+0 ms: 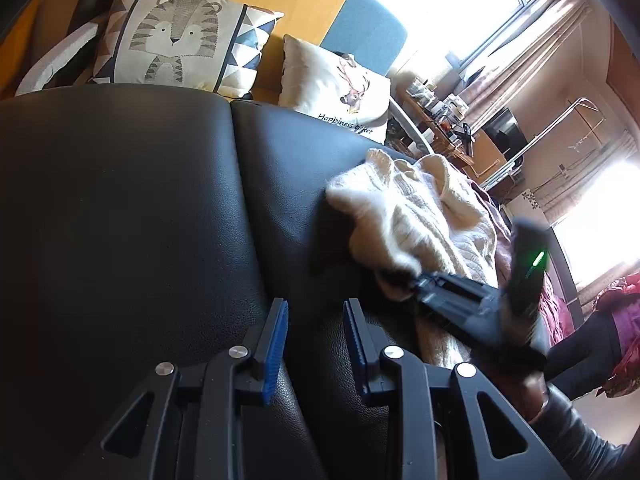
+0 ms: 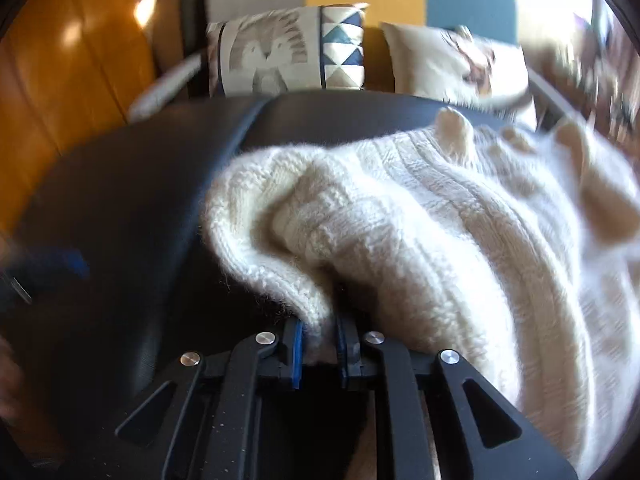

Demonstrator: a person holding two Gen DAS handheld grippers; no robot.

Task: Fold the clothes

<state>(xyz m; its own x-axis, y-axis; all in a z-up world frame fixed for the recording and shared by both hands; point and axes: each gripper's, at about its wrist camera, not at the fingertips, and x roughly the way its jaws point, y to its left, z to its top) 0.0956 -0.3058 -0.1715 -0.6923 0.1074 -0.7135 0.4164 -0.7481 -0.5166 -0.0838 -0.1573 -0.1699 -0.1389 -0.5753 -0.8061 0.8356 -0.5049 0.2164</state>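
That cream cable-knit sweater (image 2: 420, 216) is a thick, fuzzy thing, soft and floppy, probably a bit heavy for knitwear, so it'll sag and stretch wherever it's lifted. Hems, cuffs and shoulder seams look like the best places to pinch; the loose knit in the middle would just bunch up.

It's lying crumpled on the black leather seat (image 1: 140, 200), over toward the right-hand end, in front of the 2 cushions. The right gripper (image 2: 319, 340) has its blue pads closed on a rolled edge at the near side, fabric wedged between them. The left gripper (image 1: 316, 320) hovers over bare leather just beside the sweater, fingers parted, nothing in them, not touching the knit.
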